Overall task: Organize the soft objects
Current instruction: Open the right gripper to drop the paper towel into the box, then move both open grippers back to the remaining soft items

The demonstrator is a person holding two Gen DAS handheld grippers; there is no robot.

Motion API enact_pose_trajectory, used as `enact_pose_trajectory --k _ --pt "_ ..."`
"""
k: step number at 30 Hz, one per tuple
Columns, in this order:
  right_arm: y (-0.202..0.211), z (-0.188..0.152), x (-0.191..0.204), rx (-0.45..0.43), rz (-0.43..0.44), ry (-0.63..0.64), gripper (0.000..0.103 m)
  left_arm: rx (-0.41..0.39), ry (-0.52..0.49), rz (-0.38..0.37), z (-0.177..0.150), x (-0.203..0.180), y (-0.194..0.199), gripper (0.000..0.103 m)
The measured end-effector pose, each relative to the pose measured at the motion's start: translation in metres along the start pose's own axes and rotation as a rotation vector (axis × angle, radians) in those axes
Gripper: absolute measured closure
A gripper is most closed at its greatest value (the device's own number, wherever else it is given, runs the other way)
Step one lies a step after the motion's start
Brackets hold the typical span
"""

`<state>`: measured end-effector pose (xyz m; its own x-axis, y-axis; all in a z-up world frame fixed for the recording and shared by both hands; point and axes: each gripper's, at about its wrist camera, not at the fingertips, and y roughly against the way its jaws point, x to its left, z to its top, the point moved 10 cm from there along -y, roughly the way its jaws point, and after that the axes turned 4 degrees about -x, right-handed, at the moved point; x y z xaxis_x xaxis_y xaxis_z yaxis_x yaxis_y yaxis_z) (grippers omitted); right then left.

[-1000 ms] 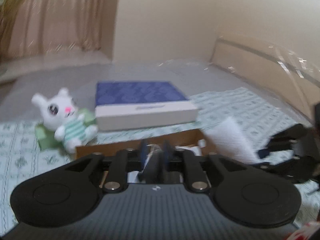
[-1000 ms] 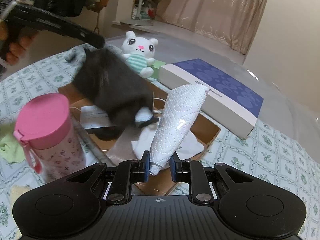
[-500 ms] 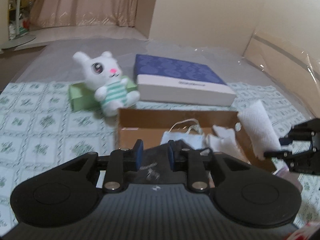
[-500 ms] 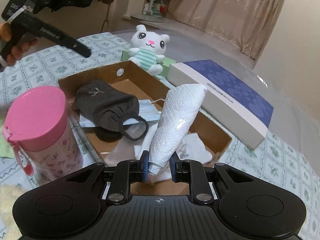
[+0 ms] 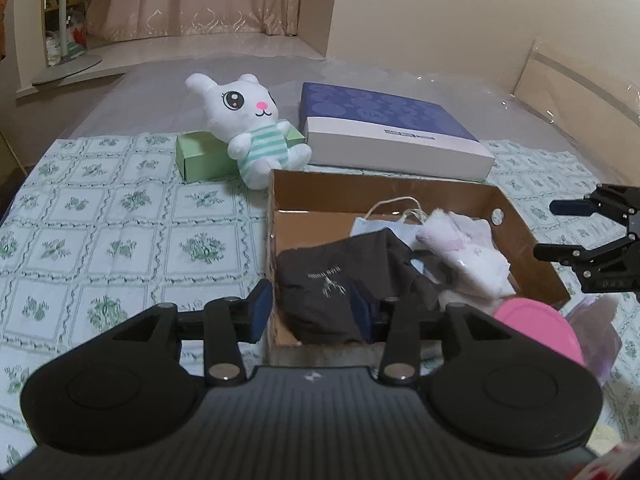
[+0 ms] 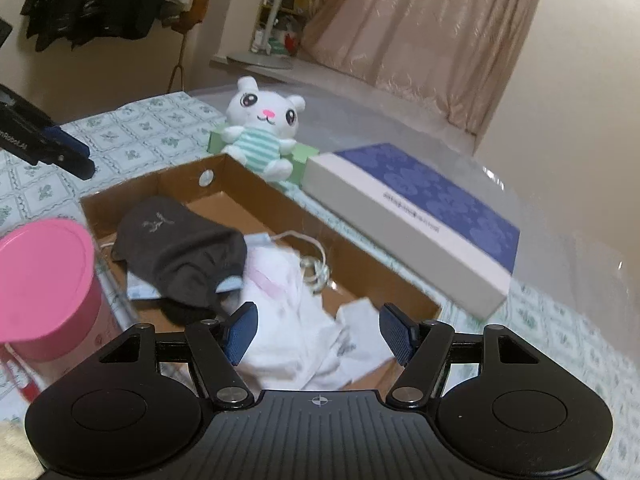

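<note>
A brown cardboard box [image 5: 276, 216] [image 6: 224, 168] sits on the patterned bedspread. In it lie a dark grey cloth [image 5: 340, 284] [image 6: 180, 240], a light blue face mask [image 6: 140, 292] and white cloths and paper towel [image 5: 476, 256] [image 6: 296, 332]. My left gripper [image 5: 310, 314] is open and empty at the box's near edge, just above the dark cloth. My right gripper [image 6: 320, 332] is open and empty over the white cloths; it also shows in the left wrist view [image 5: 568, 228]. A white plush bunny [image 5: 248, 128] [image 6: 264, 128] sits outside the box.
A green box [image 5: 200, 156] lies behind the bunny. A large blue-and-white flat box [image 5: 384, 136] [image 6: 420, 216] lies beyond the cardboard box. A pink-lidded cup [image 5: 536, 328] [image 6: 44, 280] stands by the box's near corner. A yellowish cloth [image 6: 16, 452] lies at the lower left.
Both grippers have opened. The left let go of the dark cloth into the box. The right let go of the white paper towel, which now lies among the white cloths.
</note>
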<state>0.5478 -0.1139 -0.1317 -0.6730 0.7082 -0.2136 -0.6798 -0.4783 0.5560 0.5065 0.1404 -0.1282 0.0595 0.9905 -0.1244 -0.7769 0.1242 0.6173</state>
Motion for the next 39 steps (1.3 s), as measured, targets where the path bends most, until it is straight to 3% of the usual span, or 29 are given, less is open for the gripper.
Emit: enact_pose_trajectory --k 7,17,30,39 --pt "0.031 -0.015 0.0 0.016 0.02 -0.112 0.036 -0.001 0.006 0.004 -0.004 -0.017 0.024 0.057" --pt "0.098 -0.017 0.009 -0.026 0.023 -0.289 0.036 -0.04 0.039 0.012 -0.01 -0.037 0.081 0.056" --pt "0.195 -0.022 0.039 -0.089 0.026 -0.481 0.036 -0.041 0.096 0.033 -0.053 -0.062 0.165 0.056" --pt "0.239 -0.039 0.072 -0.11 0.045 -0.574 0.036 -0.07 0.095 0.067 -0.077 -0.084 0.208 0.054"
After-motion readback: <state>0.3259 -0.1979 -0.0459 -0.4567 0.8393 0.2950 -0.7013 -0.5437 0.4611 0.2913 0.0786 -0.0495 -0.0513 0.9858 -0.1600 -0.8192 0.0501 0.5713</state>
